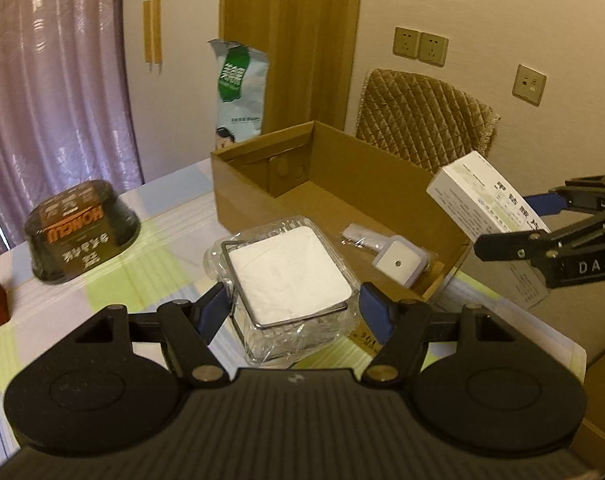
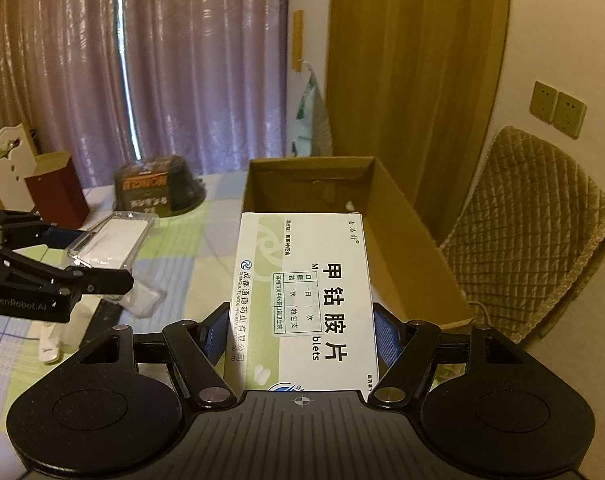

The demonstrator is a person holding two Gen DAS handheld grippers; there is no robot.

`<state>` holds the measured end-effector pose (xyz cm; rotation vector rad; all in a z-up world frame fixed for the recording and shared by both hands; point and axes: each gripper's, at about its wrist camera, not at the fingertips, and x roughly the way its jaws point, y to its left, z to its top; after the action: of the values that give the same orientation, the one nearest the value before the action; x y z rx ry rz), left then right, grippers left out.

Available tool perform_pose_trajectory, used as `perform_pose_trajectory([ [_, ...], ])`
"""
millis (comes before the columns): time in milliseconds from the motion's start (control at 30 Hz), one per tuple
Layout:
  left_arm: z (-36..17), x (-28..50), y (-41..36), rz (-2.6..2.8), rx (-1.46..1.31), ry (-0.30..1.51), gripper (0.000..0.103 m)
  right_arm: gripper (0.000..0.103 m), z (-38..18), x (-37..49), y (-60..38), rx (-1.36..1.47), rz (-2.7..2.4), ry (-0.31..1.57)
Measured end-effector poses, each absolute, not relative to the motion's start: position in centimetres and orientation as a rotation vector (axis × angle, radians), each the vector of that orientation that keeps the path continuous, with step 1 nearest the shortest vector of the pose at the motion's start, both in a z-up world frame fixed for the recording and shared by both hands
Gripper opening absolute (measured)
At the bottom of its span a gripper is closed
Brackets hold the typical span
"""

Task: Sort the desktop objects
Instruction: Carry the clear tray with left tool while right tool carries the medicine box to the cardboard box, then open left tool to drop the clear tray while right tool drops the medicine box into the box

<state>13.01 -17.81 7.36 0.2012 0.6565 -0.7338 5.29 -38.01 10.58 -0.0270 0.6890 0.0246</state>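
A clear plastic case [image 1: 290,276] with a white pad inside sits between the blue pads of my left gripper [image 1: 295,314], which is shut on it near the cardboard box's front corner. The open cardboard box [image 1: 242,196] stands on the checked tablecloth. In it lies a small white square item [image 1: 398,260] in plastic wrap. My right gripper [image 2: 301,334] is shut on a white and green medicine box [image 2: 302,292], held over the near end of the cardboard box [image 2: 406,248]. From the right wrist view, the left gripper [image 2: 82,258] and its clear case [image 2: 110,240] appear at the left.
An upside-down black noodle bowl [image 1: 82,228] stands far left on the table. A green and white bag [image 1: 240,92] rises behind the box. A quilted chair [image 1: 422,116] is at the right. A red box [image 2: 56,192] and a white item [image 2: 48,344] are on the left.
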Motion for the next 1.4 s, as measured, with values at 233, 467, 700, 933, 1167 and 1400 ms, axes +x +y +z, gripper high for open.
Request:
perform_pose_trajectory([
  [233, 8.3, 14.2, -20.6, -0.761, 0.219, 0.629, 0.066, 0.07, 11.3, 6.3, -40.7, -0.021, -0.004, 0.675],
  [467, 10.1, 17.5, -25.0, -0.814, 0.243, 0.584, 0.066, 0.07, 11.1, 9.3, -43.4, -0.006, -0.023, 0.689],
  [700, 8.8, 21.3, -29.6, -0.855, 0.288, 0.616, 0.066, 0.07, 8.4, 12.4, -44.4, -0.002, 0.007, 0.754],
  [933, 6.3, 24.3, -32.4, -0.868, 0.304, 0.664, 0.067, 0.07, 6.0, 14.4, -44.9, 0.002, 0.023, 0.798],
  [1167, 4.4, 25.8, -33.9, -0.881, 0.298, 0.698, 0.069, 0.07, 5.0, 15.7, -45.6, 0.003, 0.025, 0.817],
  [1400, 4.8, 26.3, -33.1, -0.859, 0.278, 0.677, 0.076, 0.07, 4.3, 17.0, -45.9, -0.004, 0.027, 0.828],
])
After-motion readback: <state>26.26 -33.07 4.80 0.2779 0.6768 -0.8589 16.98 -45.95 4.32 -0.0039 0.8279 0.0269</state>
